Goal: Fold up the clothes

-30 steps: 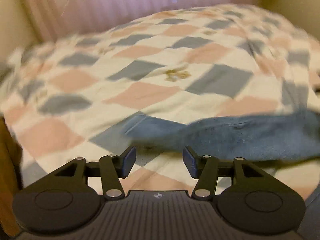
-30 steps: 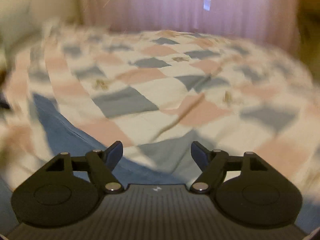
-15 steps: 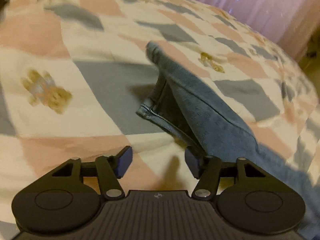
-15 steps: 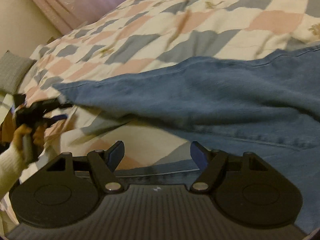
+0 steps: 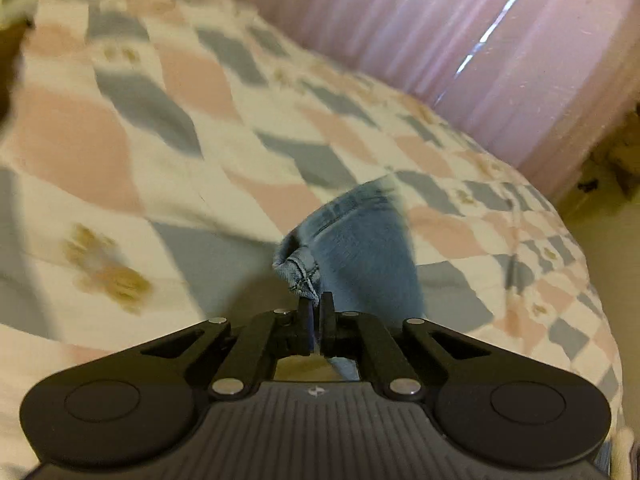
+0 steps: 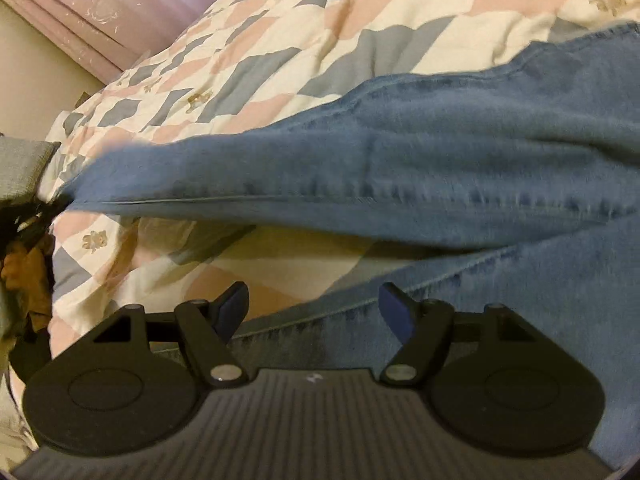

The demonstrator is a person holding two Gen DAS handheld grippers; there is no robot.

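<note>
Two handheld grippers work over a bed covered by a checked quilt in pink, grey and cream, printed with small brown bear motifs. A pink pleated curtain hangs behind the bed.

Left gripper: the jaws are closed together, pinching the hemmed cuff of a pair of blue jeans. The clamped leg runs away from the fingers across the quilt. The cuff bunches just above the fingertips, with its stitched hem visible.

Right gripper: the jaws stand wide apart and hold nothing. The blue pads on the fingers face each other with open space between them. The gripper is positioned over the wider part of the jeans, and denim lies directly beneath and beyond the right finger.

In the right wrist view, one jeans leg stretches leftward across the quilt as a long band, raised off the cover so that a shadow falls under it. Its far end reaches the left gripper at the frame's left edge, beside a hand. Both views carry some motion blur.
</note>
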